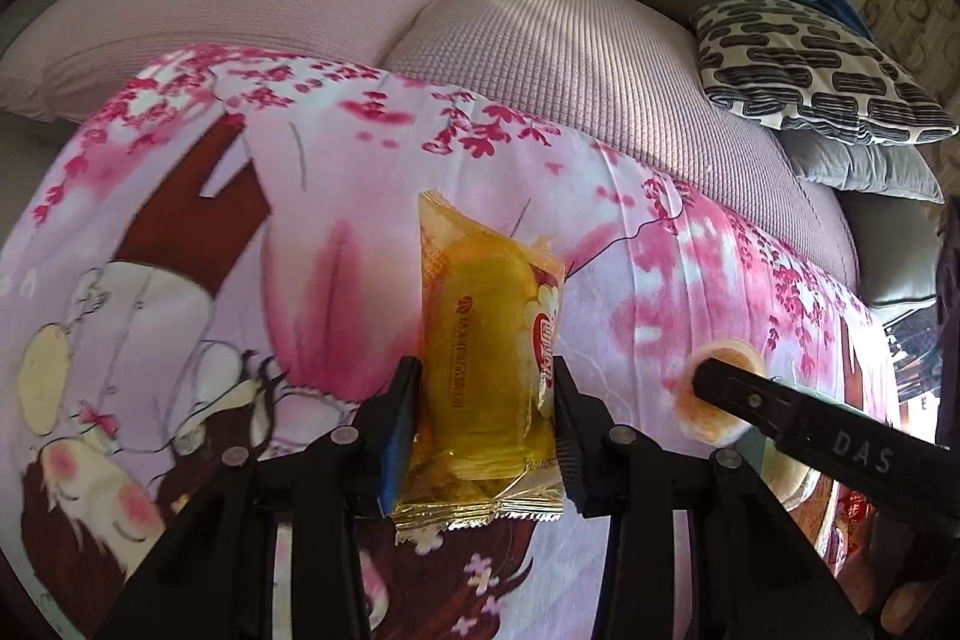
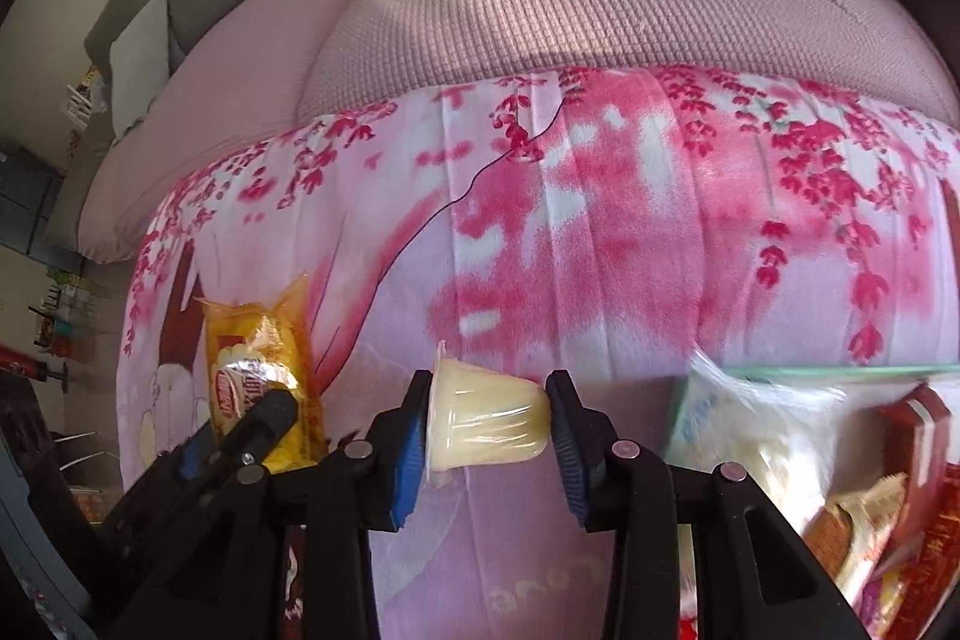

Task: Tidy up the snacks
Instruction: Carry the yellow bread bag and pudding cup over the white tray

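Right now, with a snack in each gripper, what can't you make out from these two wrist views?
- Right wrist view: snack pile at the lower right is cut by the frame edge and motion-blurred; contents unclear.
- Left wrist view: jelly cup is mostly hidden behind the right gripper's finger.
- Right wrist view: yellow cake packet has its lower part covered by the left gripper's finger; print is unreadable.
- Both views: where the snacks should go is not shown.

Daylight patches fall across the sofa cushions — rest dim, pink-tinted. Heavy fisheye bend w/ black vignette at corners. Slight motion blur on the blanket print — right edges smeared.
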### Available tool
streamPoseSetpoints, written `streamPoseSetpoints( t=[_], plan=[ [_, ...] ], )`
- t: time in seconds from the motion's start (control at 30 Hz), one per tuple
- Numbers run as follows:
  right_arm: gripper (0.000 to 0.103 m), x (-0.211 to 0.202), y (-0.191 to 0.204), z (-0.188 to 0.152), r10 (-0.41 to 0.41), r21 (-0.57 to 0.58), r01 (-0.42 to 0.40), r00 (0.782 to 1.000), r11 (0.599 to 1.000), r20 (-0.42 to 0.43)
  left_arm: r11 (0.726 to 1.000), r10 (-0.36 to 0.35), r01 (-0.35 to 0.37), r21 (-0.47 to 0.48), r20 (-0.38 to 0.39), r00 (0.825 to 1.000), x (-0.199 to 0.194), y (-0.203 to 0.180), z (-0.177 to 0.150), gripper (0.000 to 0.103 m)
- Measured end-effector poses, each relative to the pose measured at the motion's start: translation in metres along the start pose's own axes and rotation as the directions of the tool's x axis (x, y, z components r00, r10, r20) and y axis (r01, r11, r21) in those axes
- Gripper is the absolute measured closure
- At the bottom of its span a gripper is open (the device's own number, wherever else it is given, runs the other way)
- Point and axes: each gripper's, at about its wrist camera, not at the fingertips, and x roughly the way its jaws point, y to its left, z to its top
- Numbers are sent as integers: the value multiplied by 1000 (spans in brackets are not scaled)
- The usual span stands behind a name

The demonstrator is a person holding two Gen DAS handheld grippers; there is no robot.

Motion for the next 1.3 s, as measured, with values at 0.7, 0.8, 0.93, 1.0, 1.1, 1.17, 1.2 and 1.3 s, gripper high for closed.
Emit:
streamPoseSetpoints(
  t=[0.7, 0.8, 0.93, 1.0, 1.1, 1.17, 1.2, 1.3],
  plan=[
    [63, -99, -12, -118, -7, -11, 9, 977, 1000, 215, 993, -90, 99, -69, 122, 988, -97, -15, -72, 61],
    [63, -106, -19, -132, -6, 10, 4, 971, 1000, 241, 993, -92, 101, -55, 138, 986, -105, -22, -77, 61],
    [63, -110, -30, -143, -13, 27, 6, 966, 1000, 259, 994, -104, 107, -16, 158, 982, -113, -37, -79, 61],
    [63, -112, -36, -144, -16, 33, 7, 964, 999, 267, 994, -105, 107, 0, 164, 981, -116, -44, -81, 61],
    [63, -117, -44, -144, -20, 43, 9, 959, 999, 284, 994, -112, 109, 25, 164, 980, -116, -55, -83, 61],
    [63, -121, -48, -144, -24, 47, 11, 956, 999, 294, 993, -119, 114, 43, 158, 980, -113, -62, -85, 61],
    [63, -122, -51, -144, -23, 52, 8, 954, 999, 299, 992, -119, 113, 49, 154, 981, -112, -65, -86, 61],
    [63, -127, -59, -144, -22, 64, 2, 949, 998, 314, 992, -113, 104, 72, 143, 983, -108, -75, -89, 61]
  ],
)
